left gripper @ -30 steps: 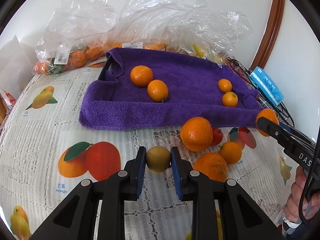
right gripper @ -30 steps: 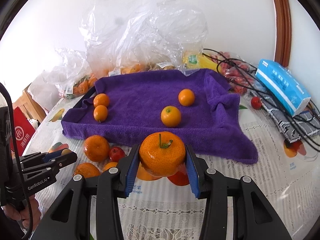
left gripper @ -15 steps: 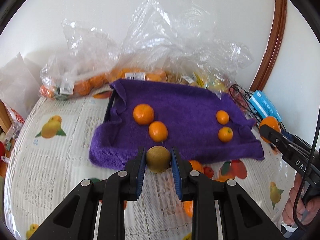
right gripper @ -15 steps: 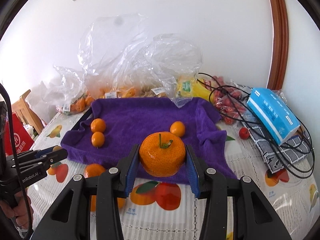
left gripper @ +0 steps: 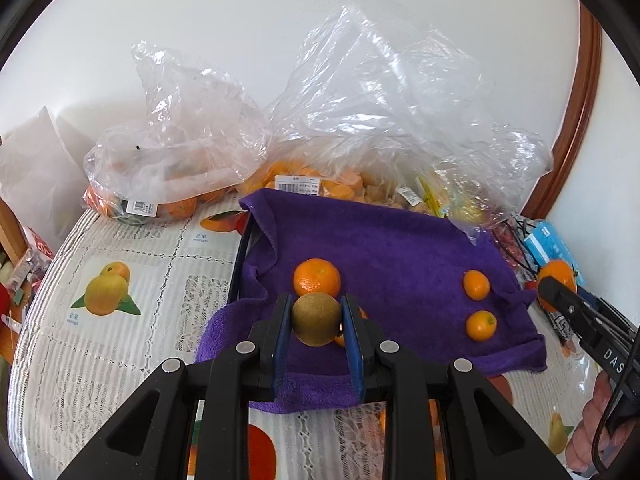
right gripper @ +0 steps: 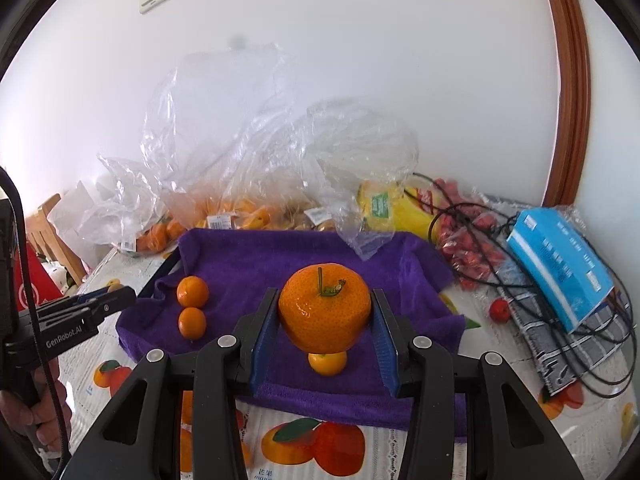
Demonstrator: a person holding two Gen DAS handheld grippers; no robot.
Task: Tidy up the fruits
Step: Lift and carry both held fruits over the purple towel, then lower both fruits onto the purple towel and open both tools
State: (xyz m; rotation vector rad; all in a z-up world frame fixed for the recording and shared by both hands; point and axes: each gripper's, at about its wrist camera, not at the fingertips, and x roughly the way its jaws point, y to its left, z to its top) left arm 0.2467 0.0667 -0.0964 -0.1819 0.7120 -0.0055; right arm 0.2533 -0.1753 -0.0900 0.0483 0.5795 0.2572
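My left gripper (left gripper: 316,322) is shut on a small brown-green kiwi (left gripper: 316,319), held above the near left part of the purple towel (left gripper: 392,248) that covers a tray. My right gripper (right gripper: 325,314) is shut on a large stemmed orange (right gripper: 325,312), held above the towel's front edge (right gripper: 280,264). On the towel lie a mandarin (left gripper: 317,278) and two small oranges (left gripper: 477,285) (left gripper: 481,325). In the right wrist view, two small oranges (right gripper: 193,290) (right gripper: 192,322) lie at the left and one (right gripper: 327,362) lies below the held orange.
Clear plastic bags of fruit (left gripper: 176,172) (right gripper: 240,208) stand behind the tray against the wall. A blue tissue pack (right gripper: 560,272), black cables (right gripper: 560,340), a checked cloth and red fruits (right gripper: 500,310) lie at the right. The fruit-print tablecloth (left gripper: 104,320) covers the table.
Both grippers have risen and moved forward over the towel with their fruits. The loose oranges on the tablecloth have dropped out of view beneath them.
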